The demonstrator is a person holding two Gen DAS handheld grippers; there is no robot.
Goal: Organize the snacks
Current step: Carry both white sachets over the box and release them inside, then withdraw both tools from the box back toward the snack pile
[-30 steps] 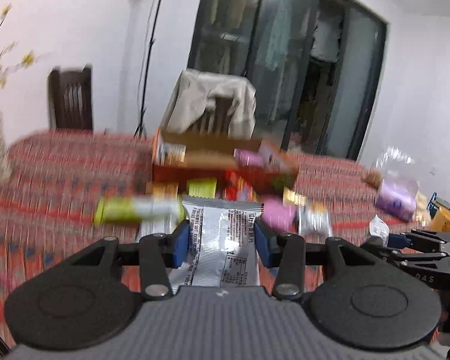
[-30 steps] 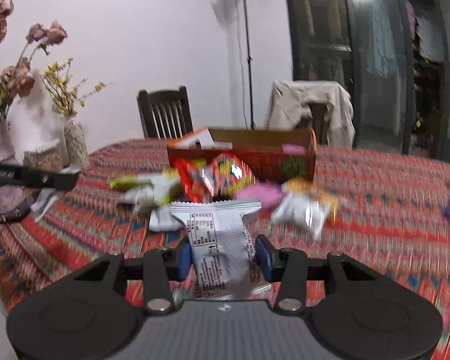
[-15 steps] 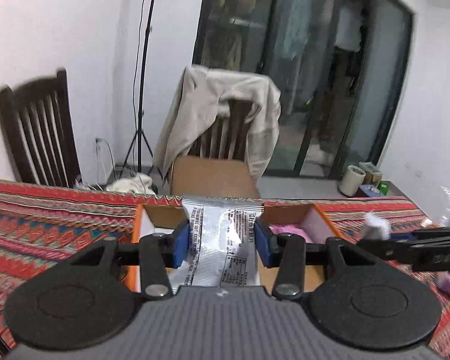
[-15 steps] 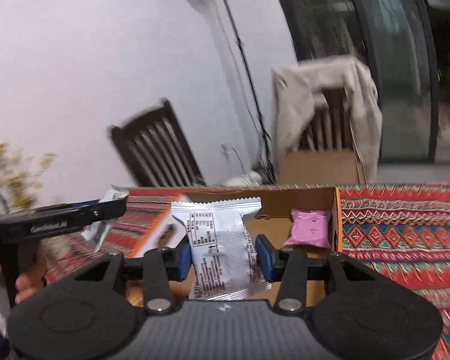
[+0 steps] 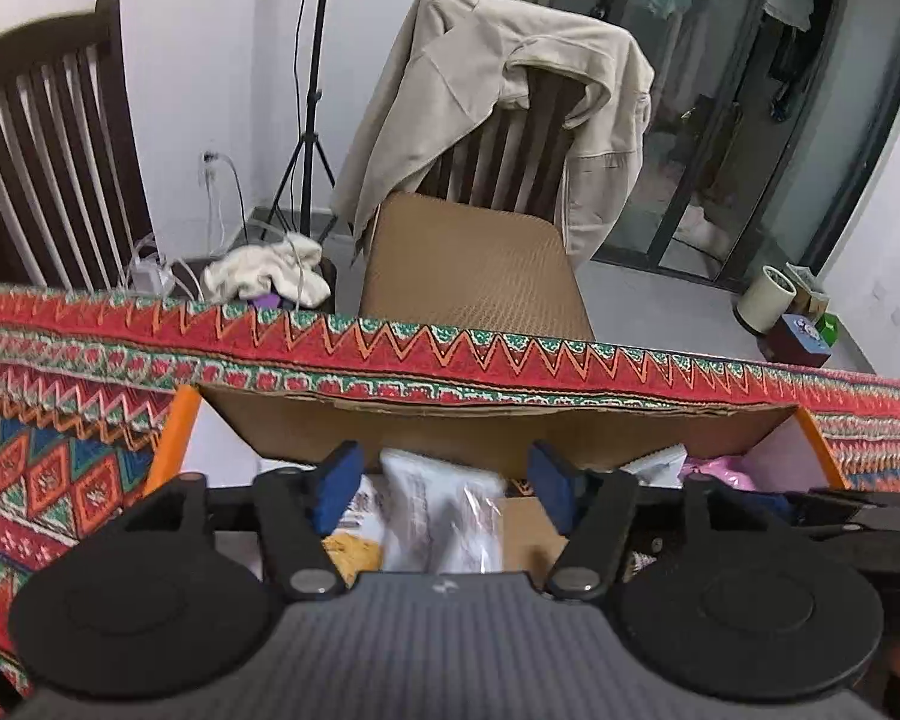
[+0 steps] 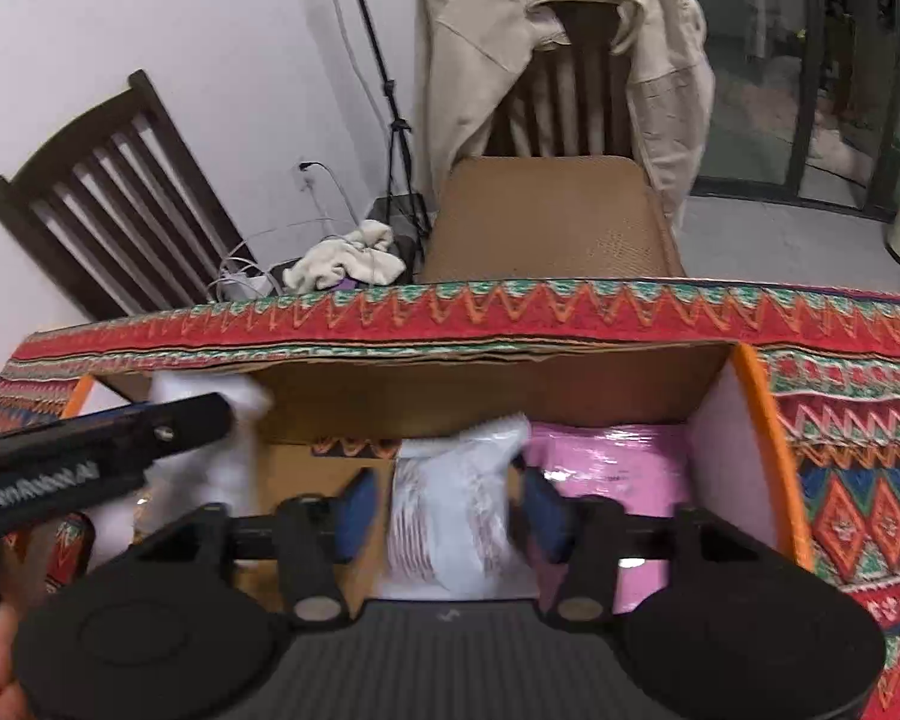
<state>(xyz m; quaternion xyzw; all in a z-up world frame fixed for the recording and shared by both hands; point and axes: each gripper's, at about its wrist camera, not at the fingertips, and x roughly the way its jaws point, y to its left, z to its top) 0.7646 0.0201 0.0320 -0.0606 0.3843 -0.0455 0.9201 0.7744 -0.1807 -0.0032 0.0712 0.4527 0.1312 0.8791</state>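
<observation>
1. Hovering over a cardboard box [image 5: 492, 420], the left hand-held gripper [image 5: 444, 480] is seen with its blue pads spread; a silver snack packet [image 5: 444, 516] lies between them, blurred, with gaps on both sides.
2. The right hand-held gripper [image 6: 450, 507] is likewise spread above the same box [image 6: 480, 396], and a white snack packet [image 6: 450, 516] is seen between its pads, blurred, apparently loose.
3. A pink packet [image 6: 606, 462] is seen inside the box at its right side, just beside the white packet.
4. A yellow packet [image 5: 354, 552] is visible in the box under the left pad.
5. The box is set near the far edge of the worktop, which is covered by a red patterned cloth [image 5: 60, 468].
6. Beyond the worktop, a chair draped with a beige jacket [image 5: 510, 96] is seen.
</observation>
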